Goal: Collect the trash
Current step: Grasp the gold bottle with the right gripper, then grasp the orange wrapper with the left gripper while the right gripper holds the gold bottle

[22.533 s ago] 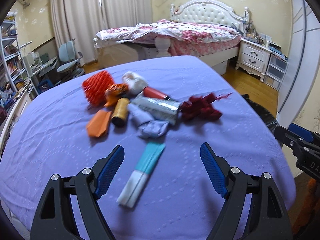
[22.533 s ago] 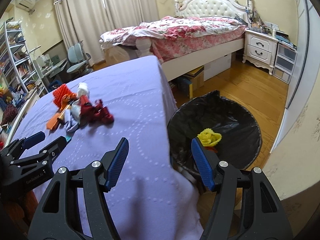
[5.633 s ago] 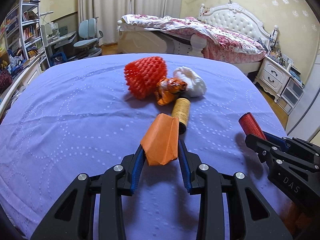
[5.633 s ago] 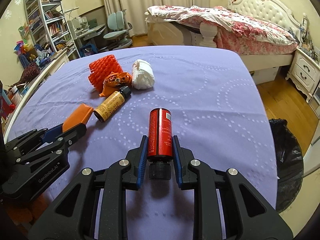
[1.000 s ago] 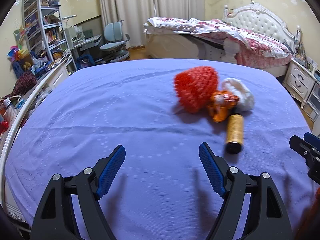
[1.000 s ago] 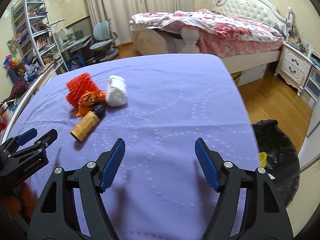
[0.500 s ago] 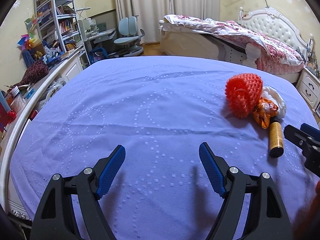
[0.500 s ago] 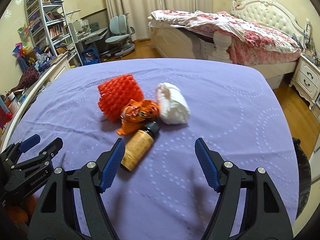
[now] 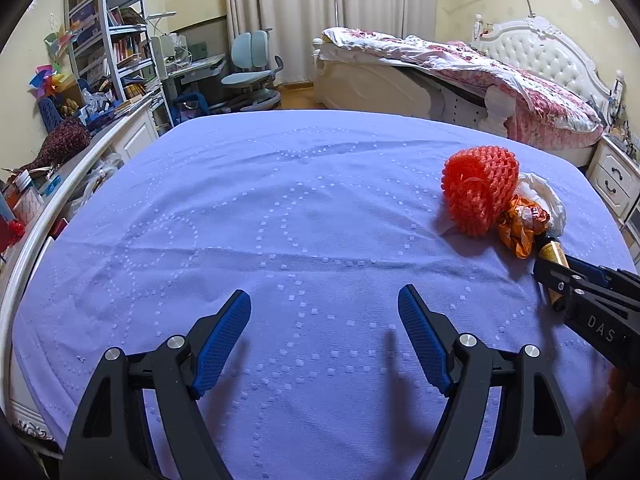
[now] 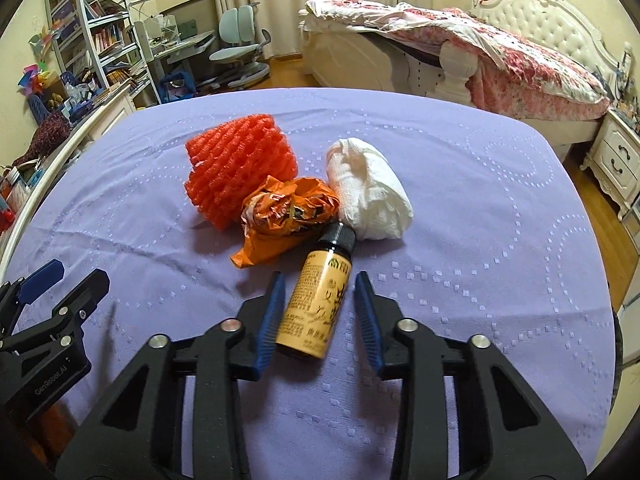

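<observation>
Right tool (image 10: pixel 318 312) sits low in the centre of its view, and its jaws are closing around the small bottle (image 10: pixel 316 304). The bottle lies on its side between the blue pads; the left pad looks right against the label, while a sliver of gap shows on the right side, so no firm grip. Yellow label, black cap pointing up the frame; what is inside cannot be told.

Just above the cap, the crumpled orange wrapper (image 10: pixel 286 216) touches the bottle, with the red foam net (image 10: pixel 240 168) to its upper left and the white wad of paper (image 10: pixel 370 194) to its upper right. All of it rests on the purple-covered worktop (image 10: pixel 500 240).

Over to the left tool (image 9: pixel 324 314), bottom centre of its own view: jaws wide apart, nothing between them, only bare purple cloth beneath.

In that same view the trash cluster sits at the right edge: net (image 9: pixel 478 192), wrapper (image 9: pixel 522 226), paper (image 9: pixel 546 198), and the bottle (image 9: pixel 554 254) half hidden behind the right tool (image 9: pixel 560 276) coming in from the right side.
</observation>
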`<control>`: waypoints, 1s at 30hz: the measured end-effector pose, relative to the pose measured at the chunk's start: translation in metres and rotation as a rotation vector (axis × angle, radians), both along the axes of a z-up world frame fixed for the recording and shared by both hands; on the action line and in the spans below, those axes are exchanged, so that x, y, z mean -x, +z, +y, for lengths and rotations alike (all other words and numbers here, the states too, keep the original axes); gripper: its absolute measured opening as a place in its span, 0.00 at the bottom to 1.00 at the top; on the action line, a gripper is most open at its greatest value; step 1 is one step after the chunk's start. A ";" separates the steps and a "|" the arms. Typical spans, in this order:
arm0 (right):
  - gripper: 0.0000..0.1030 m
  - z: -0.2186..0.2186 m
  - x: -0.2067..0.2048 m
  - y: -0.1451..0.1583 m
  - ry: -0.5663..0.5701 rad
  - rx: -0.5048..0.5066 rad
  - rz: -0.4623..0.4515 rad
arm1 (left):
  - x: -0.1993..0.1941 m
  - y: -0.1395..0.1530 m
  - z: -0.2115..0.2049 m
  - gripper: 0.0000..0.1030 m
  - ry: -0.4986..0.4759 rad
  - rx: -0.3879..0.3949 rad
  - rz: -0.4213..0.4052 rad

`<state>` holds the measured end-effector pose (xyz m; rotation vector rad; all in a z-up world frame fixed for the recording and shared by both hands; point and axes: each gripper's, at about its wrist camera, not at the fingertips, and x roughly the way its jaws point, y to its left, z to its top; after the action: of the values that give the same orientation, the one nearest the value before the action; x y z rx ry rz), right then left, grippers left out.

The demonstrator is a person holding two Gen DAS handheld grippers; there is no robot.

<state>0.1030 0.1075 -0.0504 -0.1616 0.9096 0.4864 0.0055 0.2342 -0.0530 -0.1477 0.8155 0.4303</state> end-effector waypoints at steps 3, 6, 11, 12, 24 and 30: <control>0.23 -0.006 0.001 -0.002 0.003 0.001 0.002 | -0.002 0.000 -0.004 0.74 -0.014 0.007 -0.003; 0.23 -0.016 0.003 -0.002 0.002 0.004 -0.001 | -0.005 0.000 -0.013 0.74 -0.033 0.010 -0.003; 0.23 -0.038 0.004 -0.001 -0.024 0.012 -0.008 | -0.015 0.000 -0.031 0.74 -0.084 0.022 -0.007; 0.23 -0.043 0.003 -0.001 -0.032 0.011 -0.008 | -0.017 0.000 -0.035 0.74 -0.094 0.024 -0.008; 0.23 -0.103 -0.026 0.000 -0.134 -0.009 -0.006 | -0.048 0.000 -0.082 0.74 -0.204 0.026 -0.008; 0.23 -0.113 -0.039 0.000 -0.129 -0.023 -0.001 | -0.071 0.000 -0.092 0.74 -0.219 0.036 -0.003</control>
<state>0.1424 -0.0058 -0.0502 -0.0816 0.9072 0.3772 0.0768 0.1418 -0.0533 -0.0911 0.8271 0.2088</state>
